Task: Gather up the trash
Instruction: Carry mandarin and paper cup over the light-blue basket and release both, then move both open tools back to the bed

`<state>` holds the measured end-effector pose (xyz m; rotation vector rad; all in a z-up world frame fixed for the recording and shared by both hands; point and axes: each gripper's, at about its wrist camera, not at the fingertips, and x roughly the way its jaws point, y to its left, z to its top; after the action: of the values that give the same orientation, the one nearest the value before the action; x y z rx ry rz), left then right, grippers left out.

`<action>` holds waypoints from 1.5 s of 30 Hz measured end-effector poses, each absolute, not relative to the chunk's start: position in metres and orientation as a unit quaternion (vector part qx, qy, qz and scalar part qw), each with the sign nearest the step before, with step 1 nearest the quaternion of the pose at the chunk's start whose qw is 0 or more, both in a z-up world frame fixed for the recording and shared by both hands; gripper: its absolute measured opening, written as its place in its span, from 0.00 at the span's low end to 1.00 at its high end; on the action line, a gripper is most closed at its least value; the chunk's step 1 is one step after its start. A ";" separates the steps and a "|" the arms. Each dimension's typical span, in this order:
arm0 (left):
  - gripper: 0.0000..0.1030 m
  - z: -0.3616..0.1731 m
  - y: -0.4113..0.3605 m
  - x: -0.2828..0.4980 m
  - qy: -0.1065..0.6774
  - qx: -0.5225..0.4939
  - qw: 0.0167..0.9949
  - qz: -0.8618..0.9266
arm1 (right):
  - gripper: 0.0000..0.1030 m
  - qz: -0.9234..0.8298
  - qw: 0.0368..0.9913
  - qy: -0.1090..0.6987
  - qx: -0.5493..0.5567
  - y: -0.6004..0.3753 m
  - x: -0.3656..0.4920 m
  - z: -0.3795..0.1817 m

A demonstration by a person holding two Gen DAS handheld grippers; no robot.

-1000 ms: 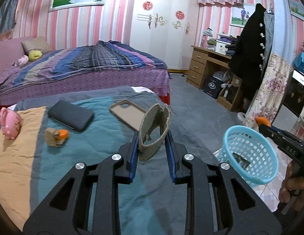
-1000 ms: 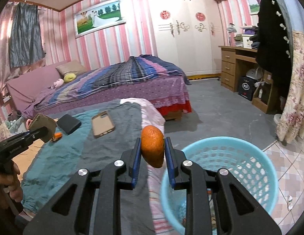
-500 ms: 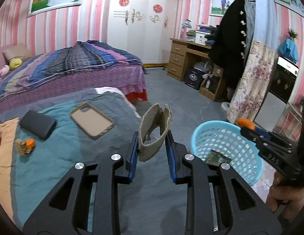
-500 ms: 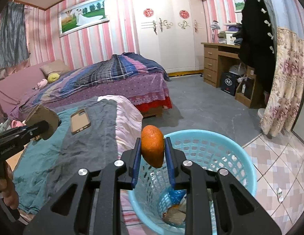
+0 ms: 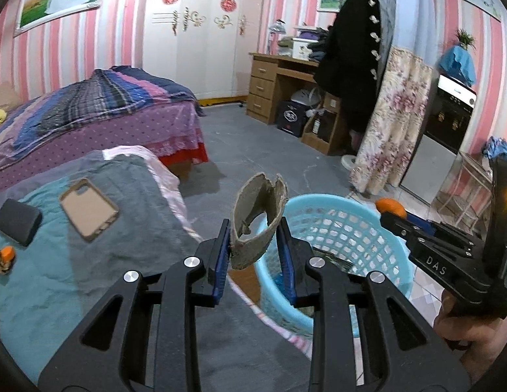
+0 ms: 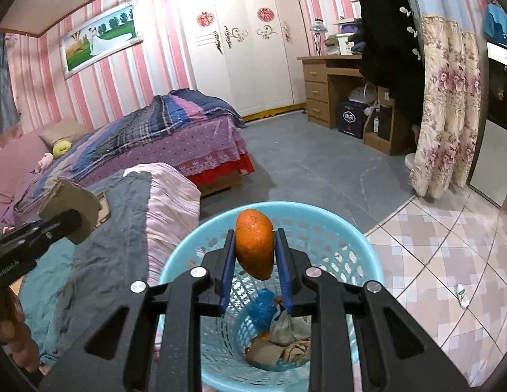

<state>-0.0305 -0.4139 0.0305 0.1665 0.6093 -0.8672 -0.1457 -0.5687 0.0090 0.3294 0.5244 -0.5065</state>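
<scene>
My left gripper is shut on a torn brown cardboard ring and holds it at the near left rim of the light blue basket. My right gripper is shut on an orange peel and holds it over the open basket, which has several pieces of trash in its bottom. Each gripper shows in the other's view: the right at the basket's far right, the left over the bed edge.
The near bed's teal and grey cover holds a tan phone case, a black pouch and a small orange-topped scrap. A second bed, a desk and a floral curtain stand behind. A small tube lies on the tiles.
Both grippers have swung right from the bed toward the basket with their loads still held. The orange peel is now over the basket's opening; the cardboard ring has reached its rim.
</scene>
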 end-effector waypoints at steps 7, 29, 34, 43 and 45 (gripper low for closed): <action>0.26 0.023 -0.438 -0.035 0.296 0.087 0.849 -0.430 | 0.25 -0.248 0.918 0.264 0.163 -0.578 -0.148 0.005; 0.58 0.027 -0.463 -0.045 0.289 0.081 0.836 -0.460 | 0.56 -0.295 0.906 0.248 0.174 -0.590 -0.153 0.004; 0.58 0.031 -0.454 -0.040 0.289 0.072 0.839 -0.456 | 0.56 -0.296 0.905 0.248 0.176 -0.591 -0.154 0.003; 0.59 0.036 -0.397 -0.012 0.288 0.085 0.867 -0.399 | 0.56 -0.262 0.915 0.258 0.165 -0.578 -0.139 0.004; 0.59 0.038 -0.381 -0.007 0.286 0.093 0.874 -0.382 | 0.56 -0.228 0.923 0.263 0.163 -0.567 -0.130 0.004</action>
<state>-0.0068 -0.3807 0.0382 0.1949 0.5979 -0.7977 -0.1304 -0.5669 0.0040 0.3353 0.5404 -0.4687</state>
